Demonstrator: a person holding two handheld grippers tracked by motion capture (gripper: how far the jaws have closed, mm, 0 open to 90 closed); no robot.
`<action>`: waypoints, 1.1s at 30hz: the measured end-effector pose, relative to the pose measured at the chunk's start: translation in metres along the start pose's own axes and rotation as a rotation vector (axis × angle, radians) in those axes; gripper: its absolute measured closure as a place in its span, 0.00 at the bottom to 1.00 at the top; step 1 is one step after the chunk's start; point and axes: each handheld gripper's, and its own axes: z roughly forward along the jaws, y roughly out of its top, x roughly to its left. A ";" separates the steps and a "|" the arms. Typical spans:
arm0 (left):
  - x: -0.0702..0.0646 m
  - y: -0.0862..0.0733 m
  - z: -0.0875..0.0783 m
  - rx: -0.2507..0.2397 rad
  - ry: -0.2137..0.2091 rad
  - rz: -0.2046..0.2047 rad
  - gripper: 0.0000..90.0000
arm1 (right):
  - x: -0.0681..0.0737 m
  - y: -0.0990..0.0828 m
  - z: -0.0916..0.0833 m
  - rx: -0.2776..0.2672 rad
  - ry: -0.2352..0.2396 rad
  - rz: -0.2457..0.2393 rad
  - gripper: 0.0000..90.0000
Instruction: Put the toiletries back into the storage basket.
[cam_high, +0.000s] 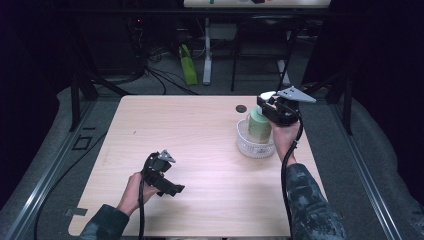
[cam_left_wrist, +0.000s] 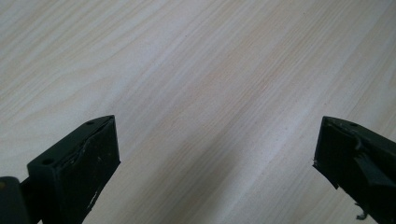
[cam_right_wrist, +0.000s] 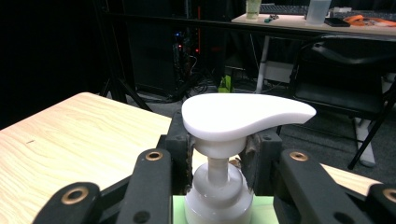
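Observation:
A pale green pump bottle (cam_high: 259, 125) with a white pump head (cam_right_wrist: 243, 116) stands upright with its lower part inside a round white basket (cam_high: 247, 146) at the right of the wooden table (cam_high: 200, 125). My right gripper (cam_high: 274, 109) is shut on the bottle's neck just under the pump head, one black jaw on each side in the right gripper view (cam_right_wrist: 220, 140). I cannot tell whether the bottle rests on the basket's bottom. My left gripper (cam_high: 172, 186) is held low over the table's front left. Its jaws stand wide open over bare wood (cam_left_wrist: 215, 140).
A small dark round spot (cam_high: 241, 108) marks the table behind the basket. Beyond the far edge are a black chair (cam_right_wrist: 345, 70), desk legs, cables and a green object (cam_high: 188, 65) on the floor. Another desk (cam_right_wrist: 299, 21) carries several small items.

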 end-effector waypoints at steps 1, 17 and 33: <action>0.000 0.000 0.000 0.000 0.000 0.000 0.00 | 0.000 0.000 0.000 0.000 0.000 0.000 0.75; -0.002 0.001 0.001 0.006 0.003 0.007 0.00 | -0.005 -0.009 -0.010 -0.027 0.010 0.022 0.75; -0.001 0.001 -0.001 -0.005 0.011 0.007 0.00 | -0.002 -0.009 -0.012 -0.034 -0.017 -0.011 0.74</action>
